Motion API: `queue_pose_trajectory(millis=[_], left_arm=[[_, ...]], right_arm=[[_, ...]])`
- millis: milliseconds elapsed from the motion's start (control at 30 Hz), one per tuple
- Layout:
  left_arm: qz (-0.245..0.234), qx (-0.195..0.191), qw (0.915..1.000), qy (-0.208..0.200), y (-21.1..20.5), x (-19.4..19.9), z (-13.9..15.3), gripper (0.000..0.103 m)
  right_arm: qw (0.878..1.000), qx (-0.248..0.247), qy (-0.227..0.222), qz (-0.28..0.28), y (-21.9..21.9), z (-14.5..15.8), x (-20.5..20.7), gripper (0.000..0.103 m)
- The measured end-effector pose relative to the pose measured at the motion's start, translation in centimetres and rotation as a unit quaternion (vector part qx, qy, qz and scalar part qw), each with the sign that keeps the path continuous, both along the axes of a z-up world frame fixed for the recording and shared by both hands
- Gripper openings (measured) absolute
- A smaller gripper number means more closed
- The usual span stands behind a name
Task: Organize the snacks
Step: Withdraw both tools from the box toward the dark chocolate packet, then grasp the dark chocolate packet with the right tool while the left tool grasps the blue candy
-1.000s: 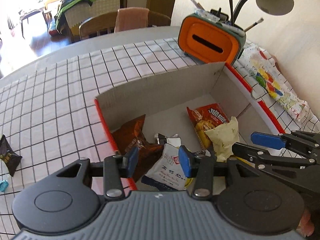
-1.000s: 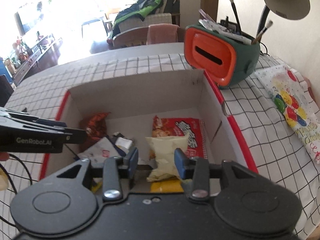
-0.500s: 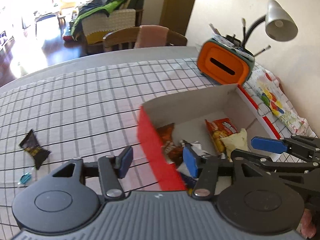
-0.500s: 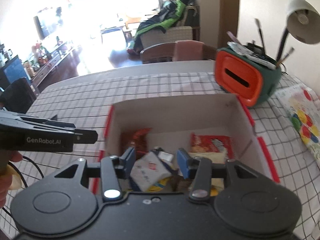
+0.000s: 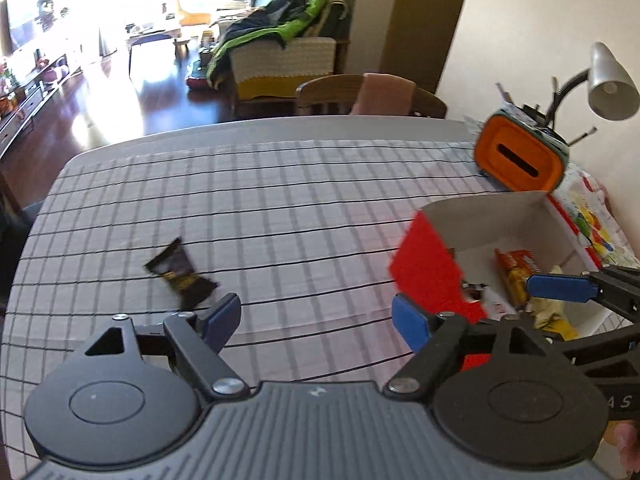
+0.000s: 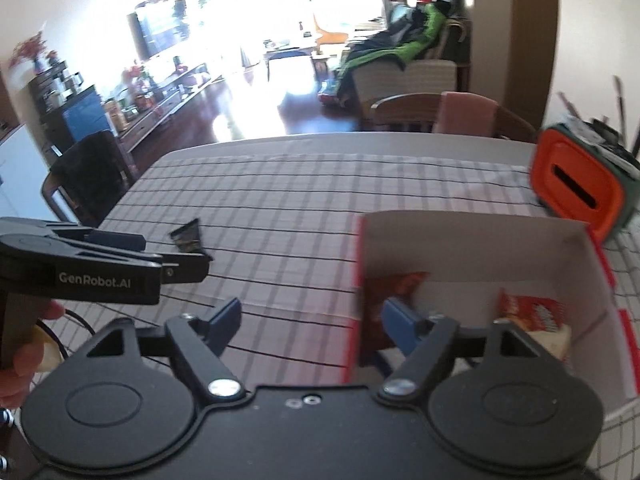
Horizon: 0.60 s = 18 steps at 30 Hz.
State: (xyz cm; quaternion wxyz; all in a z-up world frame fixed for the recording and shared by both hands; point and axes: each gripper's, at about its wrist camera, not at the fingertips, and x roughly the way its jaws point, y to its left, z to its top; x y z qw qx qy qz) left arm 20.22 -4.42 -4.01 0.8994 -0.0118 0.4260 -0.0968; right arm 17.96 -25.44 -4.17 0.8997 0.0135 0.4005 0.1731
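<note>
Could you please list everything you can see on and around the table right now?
Checked tablecloth: one, white with black lines, covering the table.
Cardboard box: one, red outside, white inside, on the right of the cloth.
Snack packets in the box: several, among them a red one, a pale yellow one and a dark red-brown one.
Dark snack packet: one, black with gold, lying alone on the cloth left of the box.
Orange and green holder: one, behind the box, with brushes in it.
Desk lamp: one, grey, far right.
Wooden chair: one, behind the table.
Left gripper: black, blue pads, jaws opening, empty.
Right gripper: the same, jaws opening, empty.
</note>
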Motion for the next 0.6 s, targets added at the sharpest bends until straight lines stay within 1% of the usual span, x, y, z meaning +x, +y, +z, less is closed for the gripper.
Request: queue_pose_trajectory(millis=[67, 200, 300, 367, 433, 600], left_arm=[[0.01, 0.001, 0.9999, -0.005, 1.6, -0.2, -0.1, 0.084], [0.026, 0.004, 0.9996, -0.014, 4.6, -0.6, -0.3, 0.085], [0.035, 0.003, 0.9993, -0.012, 6.7, -0.6, -0.4, 0.086], [0.042, -0.002, 0.9991, -0.007, 8.3, -0.4, -0.7, 0.086], [0.049, 0.0, 0.9988, -0.004, 9.8, -0.3, -1.0, 0.086], [0.04, -0.008, 0.9992, 0.003, 12.9, 0.4, -1.8, 0.086]], right_arm=[[1.0, 0.001, 0.002, 0.009, 1.3, -0.2, 0.4, 0.087], [1.0, 0.009, 0.014, 0.026, 3.4, -0.5, 1.1, 0.087], [0.999, 0.014, 0.018, 0.035, 5.2, -0.6, 1.5, 0.09], [0.999, 0.014, 0.016, 0.039, 6.3, -0.7, 1.8, 0.098], [0.999, 0.016, 0.019, 0.04, 7.5, -1.0, 2.4, 0.101], [0.999, 0.008, 0.03, 0.043, 10.4, -2.1, 3.9, 0.103]])
